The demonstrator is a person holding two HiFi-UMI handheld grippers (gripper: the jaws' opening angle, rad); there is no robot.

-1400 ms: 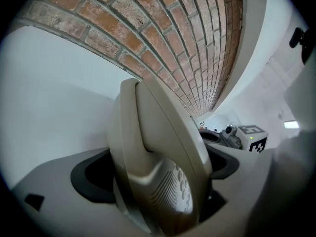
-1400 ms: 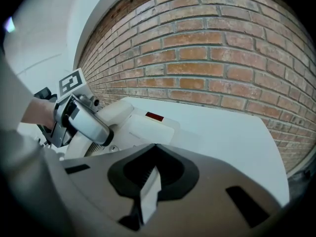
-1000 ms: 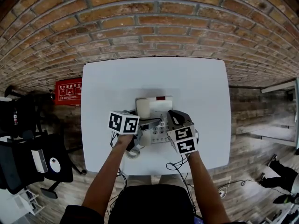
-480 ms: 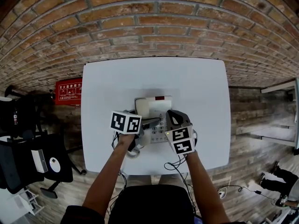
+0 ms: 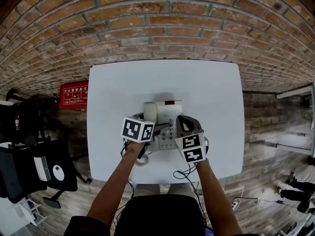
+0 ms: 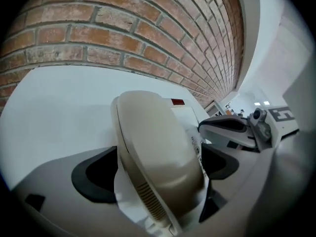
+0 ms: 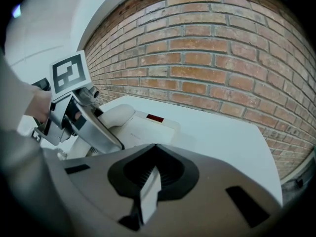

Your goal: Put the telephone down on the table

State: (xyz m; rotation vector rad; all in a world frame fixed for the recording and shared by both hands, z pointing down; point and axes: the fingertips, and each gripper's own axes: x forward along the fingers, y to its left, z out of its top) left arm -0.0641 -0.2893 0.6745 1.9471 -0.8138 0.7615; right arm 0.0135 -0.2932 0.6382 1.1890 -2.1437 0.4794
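A beige telephone base with a red mark stands on the white table, near the middle. Its handset lies along the base's left side, tilted in the left gripper view. My left gripper is shut on the handset, with a dark pad on each side of it. My right gripper hovers over the keypad, jaws shut with nothing between them. In the right gripper view the base and handset lie ahead, with the left gripper beside them.
A coiled cord and black cables trail at the table's near edge. A brick wall backs the table. Left of the table are a red sign and a black office chair.
My left gripper has shifted slightly right and rolled a little, still holding the handset. The right gripper has stayed put.
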